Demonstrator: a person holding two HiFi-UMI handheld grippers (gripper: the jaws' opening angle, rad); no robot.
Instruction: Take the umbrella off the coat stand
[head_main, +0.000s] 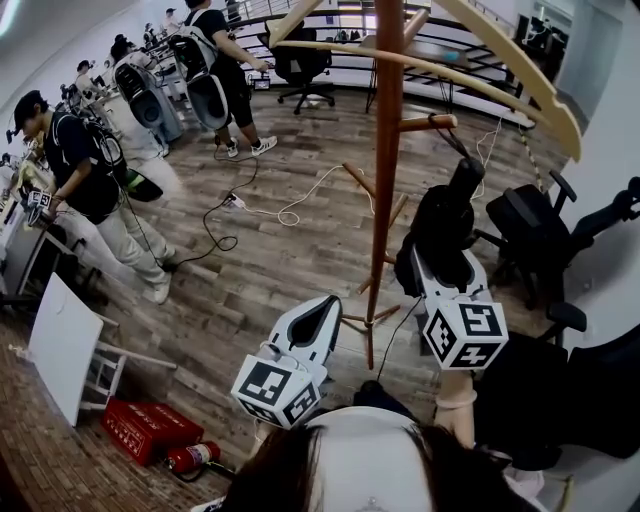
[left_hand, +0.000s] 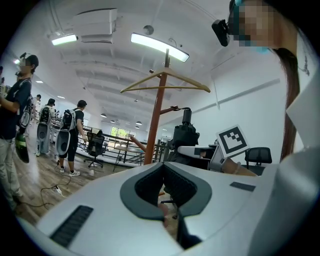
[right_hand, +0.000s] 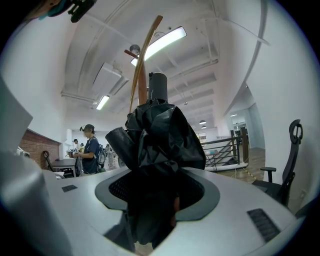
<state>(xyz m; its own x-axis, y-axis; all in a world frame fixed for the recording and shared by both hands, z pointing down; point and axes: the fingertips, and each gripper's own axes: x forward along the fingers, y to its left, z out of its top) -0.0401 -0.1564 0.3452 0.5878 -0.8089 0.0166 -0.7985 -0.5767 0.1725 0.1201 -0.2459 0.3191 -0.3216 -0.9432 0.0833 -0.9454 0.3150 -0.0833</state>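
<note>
A black folded umbrella (head_main: 443, 222) hangs beside the wooden coat stand (head_main: 385, 150), its handle (head_main: 466, 176) up. A thin strap runs from the handle to a short peg (head_main: 432, 123). My right gripper (head_main: 441, 262) points level and is shut on the umbrella's crumpled fabric. In the right gripper view the umbrella (right_hand: 160, 135) fills the space between the jaws of that gripper (right_hand: 156, 180), with the stand (right_hand: 142, 92) behind it. My left gripper (head_main: 331, 304) hovers lower left of the stand. Its jaws (left_hand: 163, 166) meet at the tips and hold nothing.
Long curved wooden arms (head_main: 500, 72) spread from the stand's top, above my grippers. Black office chairs (head_main: 522, 226) stand close on the right. Several people (head_main: 88, 180) work at the left. A cable (head_main: 290, 210), a white board (head_main: 62, 345), a red box (head_main: 150, 428) and a fire extinguisher (head_main: 192, 457) lie on the floor.
</note>
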